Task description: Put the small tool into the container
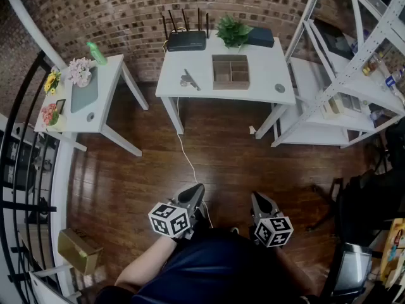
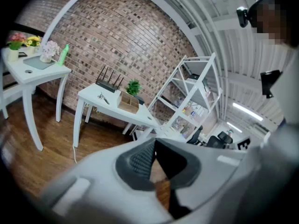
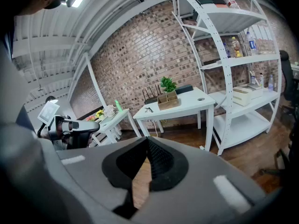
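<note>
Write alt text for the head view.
The left hand-held gripper and right hand-held gripper, both shut and empty, are held above a wooden floor. Beyond them a white table carries a small tool, a container, a router and a plant.

A curved wall of red-brown brick (image 1: 126, 11) closes the far side, and a dark, polished wooden floor (image 1: 253, 170) runs up to it. A white table (image 1: 266, 75) stands against the brick in the middle, with a smaller white side table (image 1: 109, 81) set at an angle to its left. Tall white shelving (image 1: 342, 75) fills the right side. A black railing (image 1: 42, 182) edges the left, below a slanting white beam (image 1: 28, 24). Strip lights (image 2: 245, 111) glow under the ribbed white ceiling (image 2: 219, 13).
</note>
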A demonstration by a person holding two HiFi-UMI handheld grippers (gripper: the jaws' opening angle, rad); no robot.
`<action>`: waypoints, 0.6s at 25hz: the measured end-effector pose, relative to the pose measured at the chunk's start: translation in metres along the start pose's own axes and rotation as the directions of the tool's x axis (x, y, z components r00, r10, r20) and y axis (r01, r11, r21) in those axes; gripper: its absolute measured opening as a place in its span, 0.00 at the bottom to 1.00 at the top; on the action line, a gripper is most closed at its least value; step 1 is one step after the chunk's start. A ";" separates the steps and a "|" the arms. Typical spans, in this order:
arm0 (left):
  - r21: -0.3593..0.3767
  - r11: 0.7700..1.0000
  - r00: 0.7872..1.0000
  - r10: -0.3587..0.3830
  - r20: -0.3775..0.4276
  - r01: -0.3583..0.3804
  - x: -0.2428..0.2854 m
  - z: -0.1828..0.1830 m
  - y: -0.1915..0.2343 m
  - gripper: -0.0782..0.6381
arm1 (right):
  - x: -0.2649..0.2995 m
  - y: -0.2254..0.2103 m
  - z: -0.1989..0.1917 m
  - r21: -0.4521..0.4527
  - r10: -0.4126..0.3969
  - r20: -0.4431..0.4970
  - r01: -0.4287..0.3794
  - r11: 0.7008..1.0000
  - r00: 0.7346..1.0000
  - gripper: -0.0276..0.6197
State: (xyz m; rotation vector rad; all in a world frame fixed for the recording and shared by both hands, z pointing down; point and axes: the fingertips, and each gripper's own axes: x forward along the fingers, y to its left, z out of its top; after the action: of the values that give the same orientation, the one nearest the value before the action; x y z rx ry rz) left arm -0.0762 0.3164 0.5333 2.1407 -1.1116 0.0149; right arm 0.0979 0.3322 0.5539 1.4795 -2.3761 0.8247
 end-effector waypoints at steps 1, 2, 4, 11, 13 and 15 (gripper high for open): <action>-0.002 1.000 1.000 -0.005 0.000 0.005 -0.002 0.008 0.012 0.11 | 0.011 0.010 0.002 -0.006 0.005 -0.008 -0.005 1.000 1.000 0.06; -0.004 1.000 1.000 -0.009 0.000 0.009 -0.004 0.015 0.024 0.11 | 0.022 0.019 0.004 -0.012 0.010 -0.016 -0.010 1.000 1.000 0.06; -0.007 1.000 1.000 -0.006 -0.003 0.005 -0.008 0.026 0.050 0.11 | 0.042 0.034 0.009 -0.026 0.014 -0.030 -0.015 1.000 0.999 0.06; -0.050 0.997 0.998 0.057 0.000 -0.057 -0.010 0.055 0.124 0.11 | 0.088 0.044 0.027 -0.051 -0.012 -0.058 0.009 0.999 0.998 0.06; -0.051 0.997 0.998 0.060 0.009 -0.060 -0.002 0.067 0.134 0.11 | 0.100 0.042 0.033 -0.054 -0.011 -0.066 0.008 0.999 0.998 0.06; -0.047 0.997 0.998 0.063 0.018 -0.062 0.009 0.081 0.141 0.11 | 0.113 0.040 0.039 -0.053 -0.002 -0.070 -0.002 0.999 0.998 0.06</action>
State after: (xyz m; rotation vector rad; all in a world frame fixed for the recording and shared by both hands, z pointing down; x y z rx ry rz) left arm -0.1961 0.2091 0.5589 2.0687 -1.1787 -0.0036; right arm 0.0138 0.2384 0.5608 1.4069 -2.3283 0.7939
